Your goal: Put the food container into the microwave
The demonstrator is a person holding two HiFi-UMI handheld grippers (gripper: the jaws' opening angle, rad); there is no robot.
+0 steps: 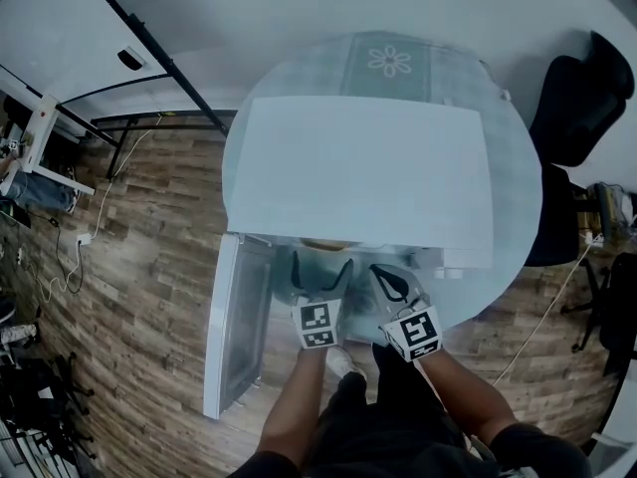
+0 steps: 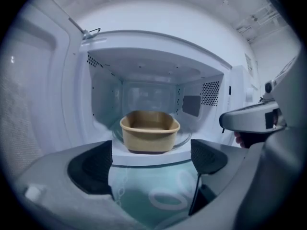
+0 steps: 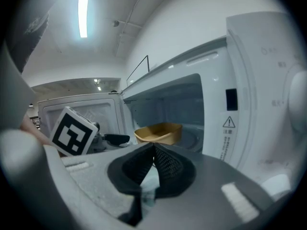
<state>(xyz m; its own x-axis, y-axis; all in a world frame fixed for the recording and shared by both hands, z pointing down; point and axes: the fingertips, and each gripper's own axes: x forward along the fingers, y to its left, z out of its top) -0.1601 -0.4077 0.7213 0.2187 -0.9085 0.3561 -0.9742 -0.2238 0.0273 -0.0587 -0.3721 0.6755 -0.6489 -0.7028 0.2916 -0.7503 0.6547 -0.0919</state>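
Note:
A tan food container [image 2: 149, 131] sits on the glass turntable inside the white microwave [image 1: 363, 172], whose door [image 1: 234, 322] hangs open to the left. My left gripper [image 2: 152, 159] is open just in front of the cavity, a little back from the container, with nothing between its pads. My right gripper [image 3: 152, 158] is shut and empty, off to the right of the opening; from there the container [image 3: 159, 132] shows inside. In the head view both grippers, left [image 1: 320, 272] and right [image 1: 395, 282], hover at the microwave's front.
The microwave stands on a round table with a pale cloth [image 1: 388, 63]. A black chair [image 1: 582, 98] is at the right. The control panel [image 3: 283, 95] of the microwave lies close to my right gripper. Wooden floor [image 1: 149, 267] surrounds the table.

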